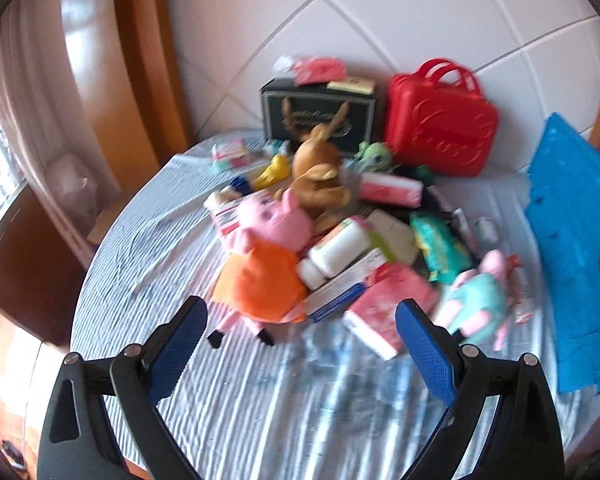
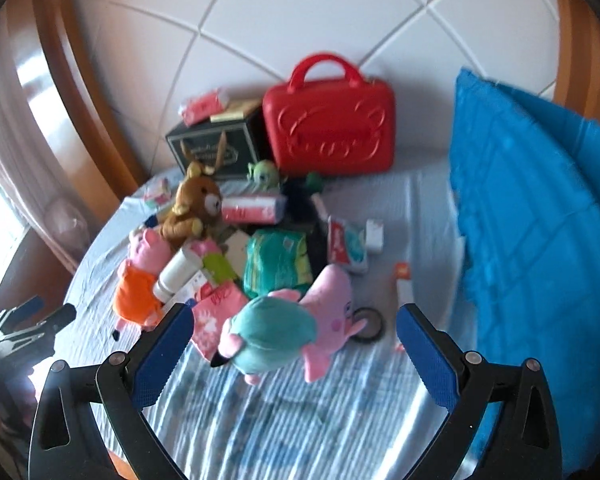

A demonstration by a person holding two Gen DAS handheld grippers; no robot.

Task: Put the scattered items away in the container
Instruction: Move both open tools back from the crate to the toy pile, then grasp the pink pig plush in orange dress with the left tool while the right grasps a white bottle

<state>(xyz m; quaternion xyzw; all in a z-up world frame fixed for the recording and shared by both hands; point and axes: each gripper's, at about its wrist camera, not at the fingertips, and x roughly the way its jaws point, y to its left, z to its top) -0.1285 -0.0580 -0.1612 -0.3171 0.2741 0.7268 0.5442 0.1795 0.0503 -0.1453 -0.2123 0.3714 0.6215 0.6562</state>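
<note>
A heap of items lies on a striped cloth. A pink pig plush in an orange dress (image 1: pixel 264 248) (image 2: pixel 140 276) lies at the heap's near left. A pig plush in a teal dress (image 1: pixel 480 296) (image 2: pixel 292 324) lies at the near right. A brown bear plush (image 1: pixel 320 176) (image 2: pixel 194 208), a white bottle (image 1: pixel 336 252) (image 2: pixel 176 272), a green packet (image 1: pixel 440 248) (image 2: pixel 278 264) and pink packets lie between. A blue container (image 1: pixel 580 248) (image 2: pixel 540 220) stands at the right. My left gripper (image 1: pixel 302 344) is open and empty, just short of the orange pig. My right gripper (image 2: pixel 296 344) is open, its jaws on either side of the teal pig.
A red case (image 1: pixel 440 124) (image 2: pixel 328 128) and a black box (image 1: pixel 320 116) (image 2: pixel 216 148) stand at the back by the tiled wall. A black ring (image 2: pixel 368 326) lies beside the teal pig. My left gripper's fingers (image 2: pixel 32 316) show at the right wrist view's left edge.
</note>
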